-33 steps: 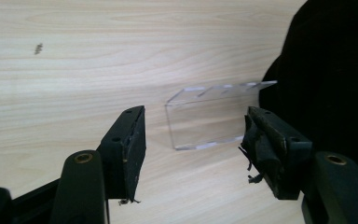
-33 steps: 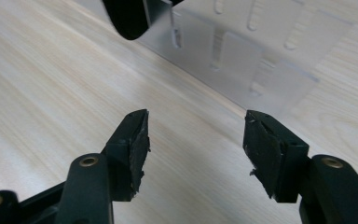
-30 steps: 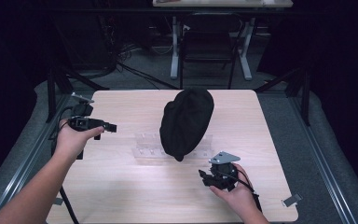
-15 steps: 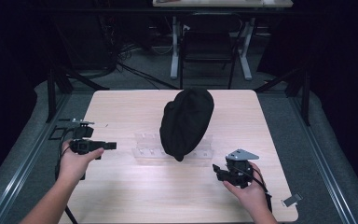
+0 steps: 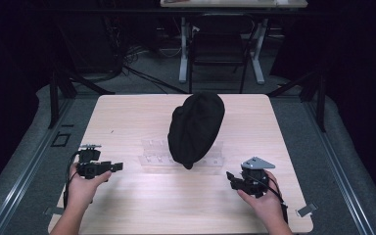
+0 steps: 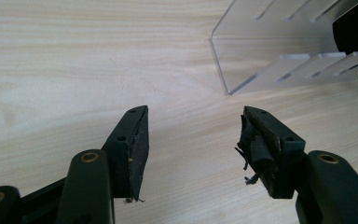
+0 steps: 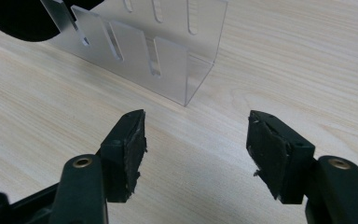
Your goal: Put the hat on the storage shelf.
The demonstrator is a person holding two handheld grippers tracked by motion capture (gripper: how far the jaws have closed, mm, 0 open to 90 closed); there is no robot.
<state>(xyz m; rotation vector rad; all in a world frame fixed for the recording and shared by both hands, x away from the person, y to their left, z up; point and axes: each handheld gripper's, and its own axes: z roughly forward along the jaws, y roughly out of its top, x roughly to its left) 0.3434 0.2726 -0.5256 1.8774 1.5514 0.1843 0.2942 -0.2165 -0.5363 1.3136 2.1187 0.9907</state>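
While your left gripper (image 5: 117, 166) and right gripper (image 5: 231, 178) gape empty, a black hat (image 5: 196, 128) drapes the clear rack (image 5: 152, 152).

A hat (image 5: 196, 128) sits on a slotted rack (image 5: 152, 152) at the centre of the table (image 5: 127, 112). The left gripper (image 5: 117, 167) lies lower left, the right gripper (image 5: 231, 178) lower right, both apart from the rack.
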